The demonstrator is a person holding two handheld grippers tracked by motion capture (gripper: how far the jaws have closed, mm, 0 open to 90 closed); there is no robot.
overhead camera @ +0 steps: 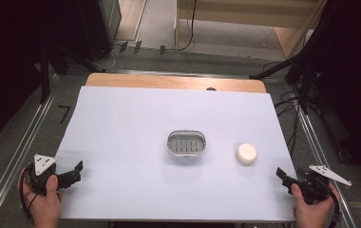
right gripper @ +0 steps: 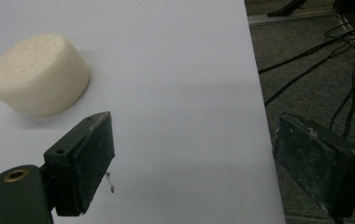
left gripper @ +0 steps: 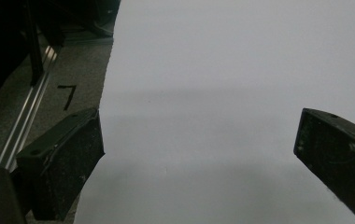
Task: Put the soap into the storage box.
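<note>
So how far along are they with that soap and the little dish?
Nothing looks done yet. The soap lies on the white table, apart from the soap dish, whose slotted tray holds nothing. In hand: the right gripper is open with the soap just ahead of it, untouched; the left gripper is open over bare table. Probably left: gripping the soap and setting it in the dish.

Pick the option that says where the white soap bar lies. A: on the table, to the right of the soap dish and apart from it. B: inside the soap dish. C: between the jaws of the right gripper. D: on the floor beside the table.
A: in the high view the soap bar lies on the table, right of the soap dish with bare surface between them; the right gripper is short of it.
</note>
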